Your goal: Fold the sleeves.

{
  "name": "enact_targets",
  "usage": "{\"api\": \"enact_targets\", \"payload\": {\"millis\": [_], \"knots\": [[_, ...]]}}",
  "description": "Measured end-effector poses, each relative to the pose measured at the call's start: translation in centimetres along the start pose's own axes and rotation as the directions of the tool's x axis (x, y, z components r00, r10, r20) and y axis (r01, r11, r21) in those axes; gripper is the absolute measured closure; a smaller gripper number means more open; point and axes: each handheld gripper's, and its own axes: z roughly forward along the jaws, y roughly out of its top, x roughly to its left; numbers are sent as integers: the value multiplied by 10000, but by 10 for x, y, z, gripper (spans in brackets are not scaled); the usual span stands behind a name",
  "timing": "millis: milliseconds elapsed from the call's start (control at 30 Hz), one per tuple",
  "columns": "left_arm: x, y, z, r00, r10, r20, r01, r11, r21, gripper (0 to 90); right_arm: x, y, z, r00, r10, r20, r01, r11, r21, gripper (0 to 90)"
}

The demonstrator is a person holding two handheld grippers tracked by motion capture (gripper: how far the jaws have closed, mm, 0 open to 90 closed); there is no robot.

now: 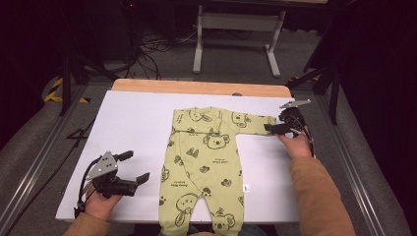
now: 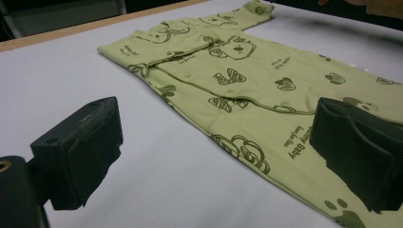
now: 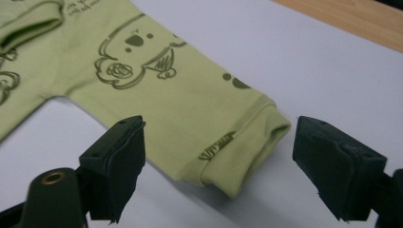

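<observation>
R gripper up close in the right gripper view: jaws wide, nothing pinched, the sleeve cuff lying between them but not touched. Out from there the sleeve runs back to the body of the green baby romper, spread flat w/ front up on the white sheet of the table, legs toward the person. Other sleeve looks folded in across the chest. L gripper sits on the near left of the table, apart from the cloth, jaws also wide & empty. Romper prob. light, thin, floppy; it'll sag and drag, not lift stiff. Best hold: doubled cuff hem, thicker than the rest, one jaw under the edge.
</observation>
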Motion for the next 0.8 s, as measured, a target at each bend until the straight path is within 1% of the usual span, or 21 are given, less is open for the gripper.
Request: {"api": "enact_targets", "payload": {"millis": [33, 100, 200, 267, 333, 433, 467, 533, 600, 733, 800], "knots": [[0, 0, 0, 10000, -7, 10, 7, 10000, 48, 46, -1, -1, 2, 10000, 26, 18, -26, 10000, 95, 186], [0, 0, 0, 10000, 54, 8, -54, 9999, 87, 46, -3, -3, 5, 9997, 234, 48, -235, 9994, 265, 183], [0, 0, 1, 10000, 54, 8, -54, 10000, 72, 46, -6, -5, 11, 9983, 530, 262, -548, 9955, 769, 183], [-1, 0, 1, 10000, 15, 13, -15, 10000, 84, 46, -8, -6, 15, 9970, 751, 183, -765, 9928, 921, 182], [-1, 0, 1, 10000, 80, 0, -80, 9999, 100, 46, -10, -8, 17, 9960, 860, 228, -880, 9903, 1071, 182], [-1, 0, 2, 10000, 40, 17, -40, 9999, 105, 46, -12, -9, 19, 9942, 1072, 93, -1076, 9882, 1094, 185], [-1, 0, 2, 10000, 86, 9, -86, 9999, 116, 46, -12, -9, 19, 9936, 1130, 48, -1129, 9872, 1123, 186], [-1, -1, 2, 10000, 52, 37, -53, 9999, 139, 46, -11, -9, 20, 9936, 1128, -8, -1120, 9872, 1139, 184], [-2, -1, 3, 9999, 143, 30, -144, 9997, 191, 47, -10, -8, 21, 9939, 1105, -59, -1091, 9875, 1140, 188], [-3, -1, 4, 9999, 157, 37, -157, 9996, 222, 46, -10, -8, 23, 9913, 1282, -302, -1237, 9848, 1218, 228], [-3, -1, 4, 9999, 152, 43, -153, 9996, 251, 47, -11, -9, 23, 9886, 1443, -430, -1378, 9822, 1279, 274]]}}
